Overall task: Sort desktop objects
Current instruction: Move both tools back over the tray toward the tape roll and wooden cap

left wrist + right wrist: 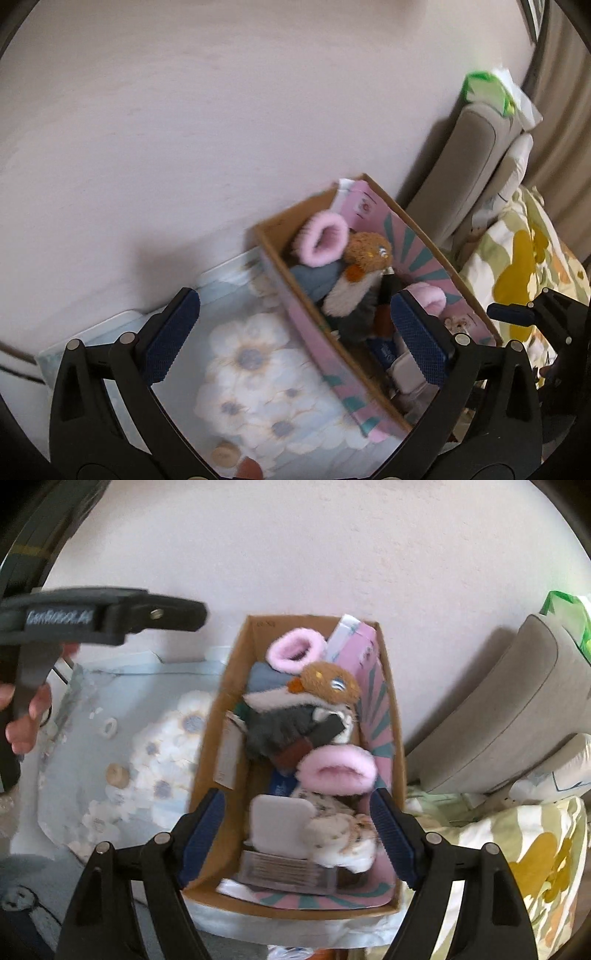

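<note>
Pale blue, flower-printed cloth [122, 686] covering the desk at far left, carrying a white tape ring [110, 726] and a wooden spool [118, 774], both small, light and hard, likely rolling if nudged, best pinched across the rim. Hovering above that cloth in the right wrist view, the left gripper [295, 339], a hand [26, 716] holding its handle; jaws standing wide apart with nothing between them, straddling cloth on one side and box wall on the other. Moving right, a cardboard box [236, 686] sitting on the cloth against the wall, crammed with soft things: two pink fuzzy slippers [336, 771], a brown plush bird [328, 686], grey and blue fabric beneath, plus a flat white case [280, 825] near the front. Probably light and squashy, the plush and slippers, forgiving of a firm pinch at a cuff or the body; the case stiff and smooth, needing a grip across its edges. Poised over the box's near end, the right gripper [295, 834], jaws parted and holding nothing. Thin cardboard walls crowding any descent; little slack inside. Further right, a beige cushion [498, 716] and patterned bedding [517, 856] pressing close, leaving open room mainly leftwards over the cloth.
</note>
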